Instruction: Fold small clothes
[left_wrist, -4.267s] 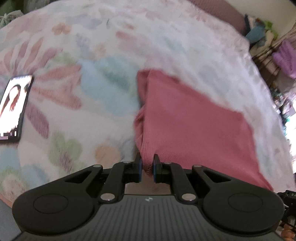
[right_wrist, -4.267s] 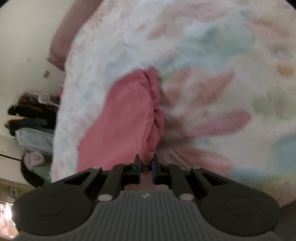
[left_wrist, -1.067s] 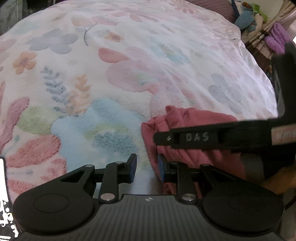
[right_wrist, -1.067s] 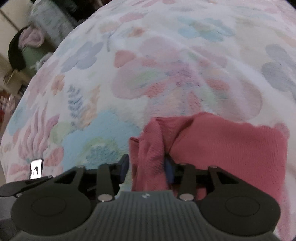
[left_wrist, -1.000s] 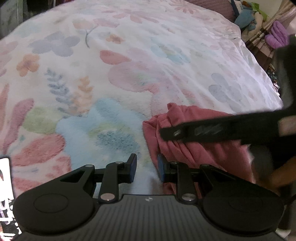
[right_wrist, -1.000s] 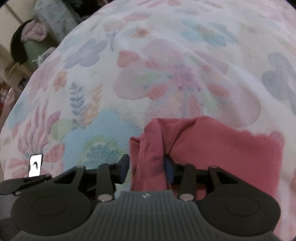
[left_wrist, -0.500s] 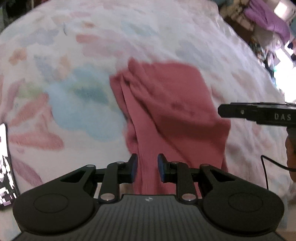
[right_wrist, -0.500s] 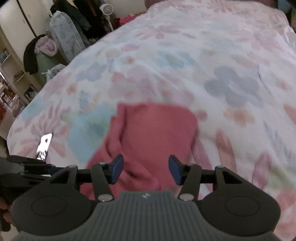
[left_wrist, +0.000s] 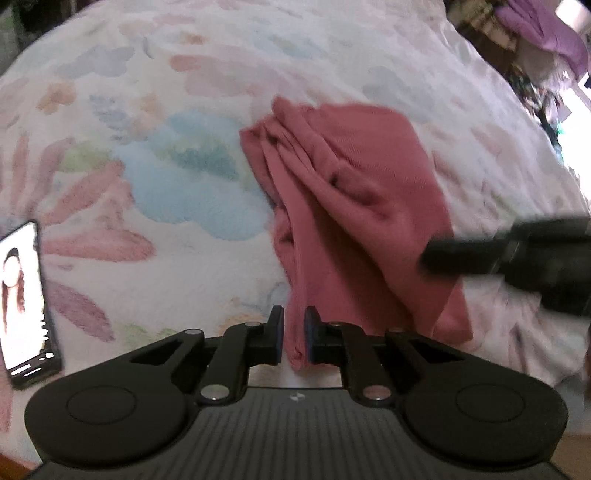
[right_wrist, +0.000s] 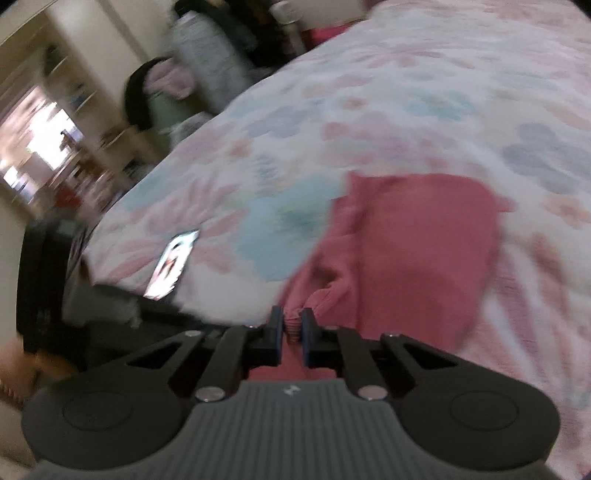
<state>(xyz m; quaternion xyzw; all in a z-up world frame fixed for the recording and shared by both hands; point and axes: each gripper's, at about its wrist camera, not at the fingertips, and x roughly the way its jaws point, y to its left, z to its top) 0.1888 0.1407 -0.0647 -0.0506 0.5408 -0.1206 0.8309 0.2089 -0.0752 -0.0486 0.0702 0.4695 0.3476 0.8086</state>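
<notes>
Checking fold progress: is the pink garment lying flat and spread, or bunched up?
Bunched, partly folded. The pink garment shows ridges and layered creases along one side on the floral blanket, with edges pinched by both grippers.

The left gripper (left_wrist: 294, 334), seen from its own wrist camera, tilts steeply downward, its two black fingers rising from 6 o'clock toward the frame's centre; the jaws are closing, blue pads pinching a ridge of the pink garment (left_wrist: 354, 206) between them. The right gripper (right_wrist: 293, 334) angles down less sharply, its jaws drawn nearly together on a bunched hem of the same cloth. In the left wrist view the right gripper's dark body enters as a motion-blurred bar at 3 o'clock. In the right wrist view the left tool shows dimly at 8 o'clock.
</notes>
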